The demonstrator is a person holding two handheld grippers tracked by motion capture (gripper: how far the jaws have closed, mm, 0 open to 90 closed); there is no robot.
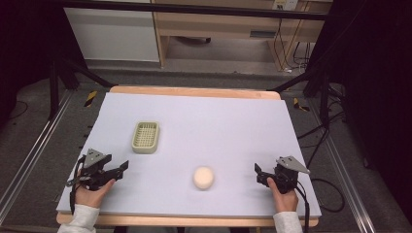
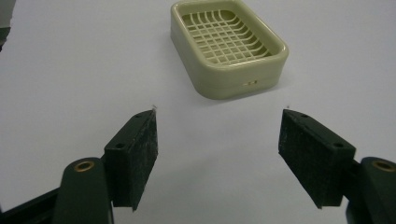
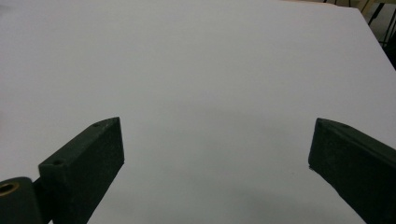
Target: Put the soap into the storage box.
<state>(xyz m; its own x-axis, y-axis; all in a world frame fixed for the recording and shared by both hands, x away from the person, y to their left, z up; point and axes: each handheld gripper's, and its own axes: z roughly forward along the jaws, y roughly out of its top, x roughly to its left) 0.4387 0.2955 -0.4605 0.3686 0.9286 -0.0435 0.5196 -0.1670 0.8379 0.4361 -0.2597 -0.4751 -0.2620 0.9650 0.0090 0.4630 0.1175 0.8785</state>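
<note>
In the high view, a lavender mat (image 1: 204,126) covers the table, and the person's two hands rest near its front edge, well apart. The left gripper (image 1: 122,166) sits at the front left corner and points right and slightly away; the right gripper (image 1: 258,173) sits at the front right and points left. Between them, near the front edge, lies a round cream soap (image 1: 203,177), closer to the right gripper but touching neither. A pale green tray (image 1: 145,137) stands farther back on the left, just beyond the left gripper and apart from the soap. In the left gripper view, the left gripper (image 2: 218,156) has its jaws standing apart with bare mat between the pads; the tray (image 2: 227,46), slotted inside, lies ahead of them, not touched. In the right gripper view, the right gripper (image 3: 217,161) has its jaws spread wide, and nothing but plain mat (image 3: 205,70) lies between and ahead of them.
</note>
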